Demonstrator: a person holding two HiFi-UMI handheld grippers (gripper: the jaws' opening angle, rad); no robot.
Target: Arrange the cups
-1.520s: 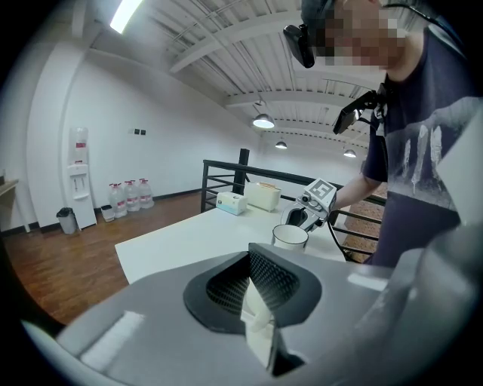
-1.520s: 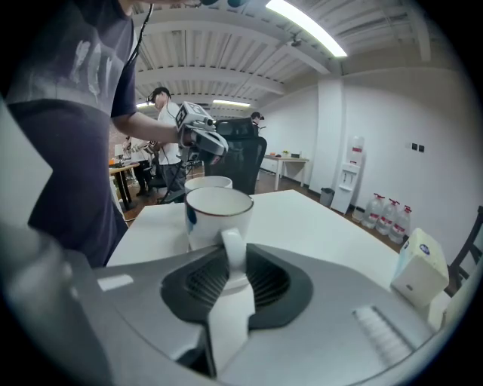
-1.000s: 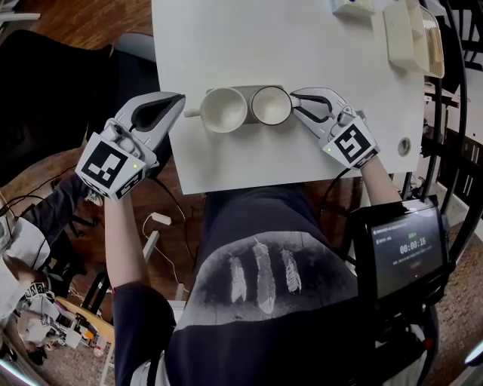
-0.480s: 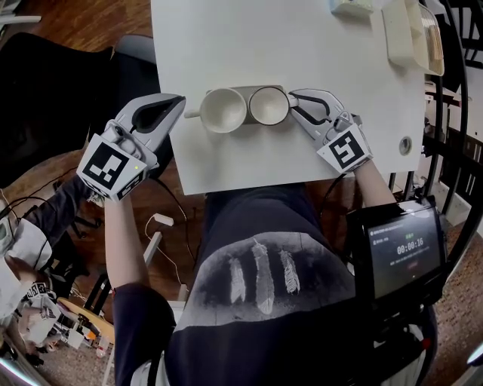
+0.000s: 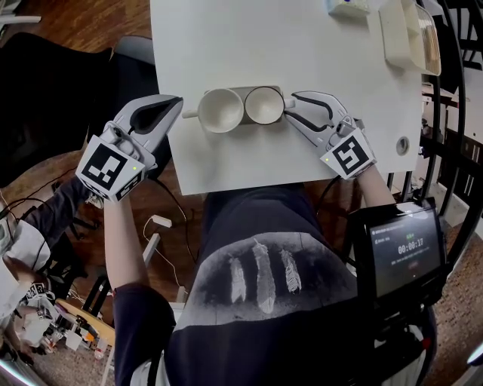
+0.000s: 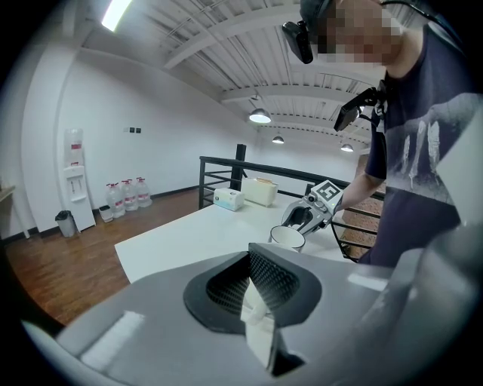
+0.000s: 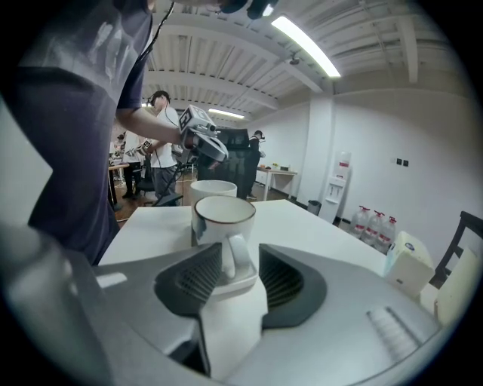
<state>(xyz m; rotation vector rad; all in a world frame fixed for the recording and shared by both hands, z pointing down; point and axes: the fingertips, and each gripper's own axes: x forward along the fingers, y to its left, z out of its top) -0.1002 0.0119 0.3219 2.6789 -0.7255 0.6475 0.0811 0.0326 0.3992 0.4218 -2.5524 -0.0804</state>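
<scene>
Two white cups stand side by side near the front edge of the white table [image 5: 226,45]. The left cup [image 5: 220,110] is plain and its handle points left. The right cup [image 5: 265,105] has a dark rim. My right gripper [image 5: 289,109] lies on the table to its right, jaws opening, with the cup's handle [image 7: 232,252] between the pads and a gap showing beside it. In the right gripper view the dark-rimmed cup [image 7: 223,219] stands in front of the plain cup [image 7: 211,188]. My left gripper [image 5: 170,105] is shut and empty, just off the table's left edge.
A white toaster-like box [image 5: 411,34] and a tissue box [image 5: 347,6] sit at the table's far right corner. A small round hole [image 5: 402,145] is in the table near its right edge. A screen [image 5: 400,252] hangs at my right side, and a railing runs beyond the table.
The right gripper's jaws have spread apart around the dark-rimmed cup's handle. The left gripper has stayed where it was, shut.
</scene>
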